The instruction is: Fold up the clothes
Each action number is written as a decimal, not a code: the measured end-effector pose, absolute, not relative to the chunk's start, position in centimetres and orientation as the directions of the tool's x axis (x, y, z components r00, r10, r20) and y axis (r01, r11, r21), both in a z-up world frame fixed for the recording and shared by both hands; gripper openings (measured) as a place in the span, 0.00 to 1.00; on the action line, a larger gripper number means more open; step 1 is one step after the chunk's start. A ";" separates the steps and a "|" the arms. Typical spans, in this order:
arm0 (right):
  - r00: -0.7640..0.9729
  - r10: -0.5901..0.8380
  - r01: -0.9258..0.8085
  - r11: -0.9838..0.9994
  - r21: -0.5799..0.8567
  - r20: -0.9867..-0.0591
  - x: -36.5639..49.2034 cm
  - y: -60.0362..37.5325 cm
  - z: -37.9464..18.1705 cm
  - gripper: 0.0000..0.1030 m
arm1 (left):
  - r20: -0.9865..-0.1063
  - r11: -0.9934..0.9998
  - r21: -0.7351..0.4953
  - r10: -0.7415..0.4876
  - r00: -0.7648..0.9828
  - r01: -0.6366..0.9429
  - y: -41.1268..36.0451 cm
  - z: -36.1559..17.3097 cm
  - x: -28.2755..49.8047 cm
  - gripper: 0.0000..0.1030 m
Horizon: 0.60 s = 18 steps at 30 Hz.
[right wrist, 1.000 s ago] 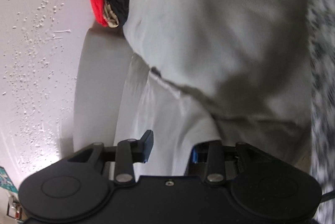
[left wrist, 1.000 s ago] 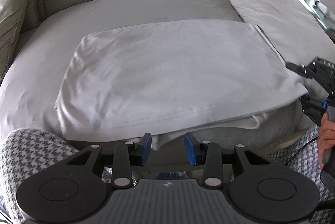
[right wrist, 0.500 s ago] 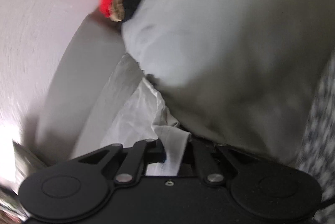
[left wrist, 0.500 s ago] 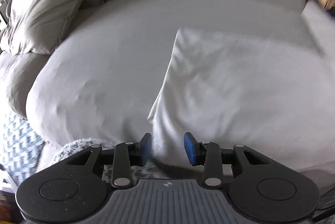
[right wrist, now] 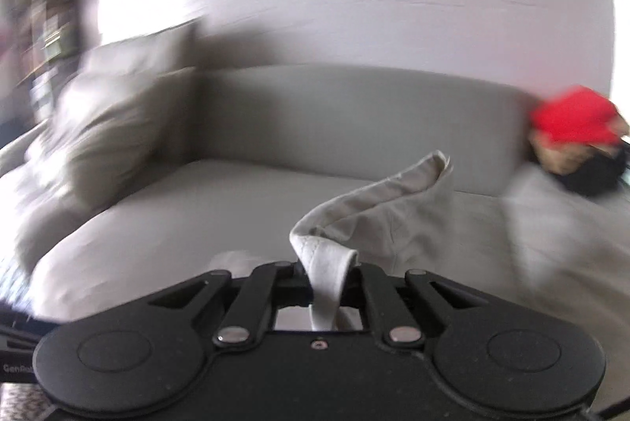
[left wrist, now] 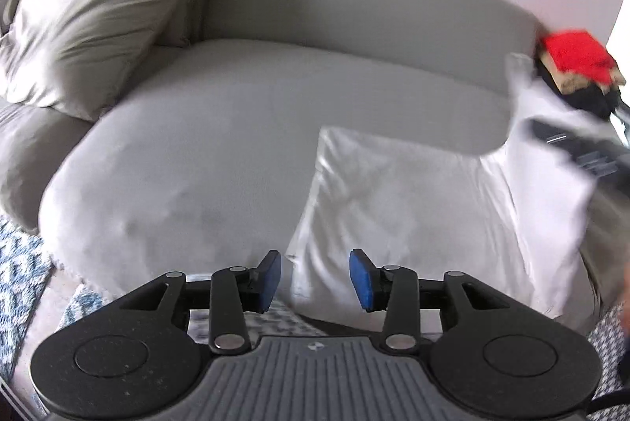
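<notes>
A pale grey garment [left wrist: 405,208] lies on the grey sofa seat [left wrist: 220,153], its left edge just ahead of my left gripper [left wrist: 315,279]. That gripper stands open, its blue pads empty, at the garment's near left corner. The garment's right side is lifted; the right gripper shows blurred at the far right in the left wrist view. In the right wrist view my right gripper [right wrist: 330,283] is shut on a bunched corner of the garment [right wrist: 378,196], which rises and trails off to the right.
A stack of folded clothes, red on top [left wrist: 575,62], sits at the sofa's right end [right wrist: 571,129]. A large cushion [left wrist: 86,27] leans at the left. A blue-patterned rug [left wrist: 19,287] lies at the lower left.
The right gripper has shut on the garment's corner and lifted it, swinging to face the sofa back. The left gripper has moved left to the garment's left corner and stays open.
</notes>
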State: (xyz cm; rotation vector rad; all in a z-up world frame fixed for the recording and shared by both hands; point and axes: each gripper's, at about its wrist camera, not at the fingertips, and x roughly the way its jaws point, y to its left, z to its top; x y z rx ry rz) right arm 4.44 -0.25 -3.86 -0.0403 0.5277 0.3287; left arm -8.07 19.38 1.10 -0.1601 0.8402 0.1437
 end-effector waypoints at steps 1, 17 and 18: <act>0.790 0.332 -0.365 0.930 0.041 -0.515 4.9 1.6 -4.3 0.04 | -0.744 0.974 -0.088 0.075 0.664 -0.209 20.0 1.1 -8.5 0.39; 0.554 0.448 -0.440 0.873 0.210 -0.702 6.1 8.6 -8.3 0.04 | -0.778 0.922 -0.132 0.131 0.614 -0.365 24.7 -1.0 -8.1 0.39; 0.549 0.455 -0.439 0.871 0.222 -0.701 6.4 8.7 -8.2 0.04 | -0.779 0.920 -0.129 0.136 0.612 -0.369 24.8 -1.0 -8.2 0.39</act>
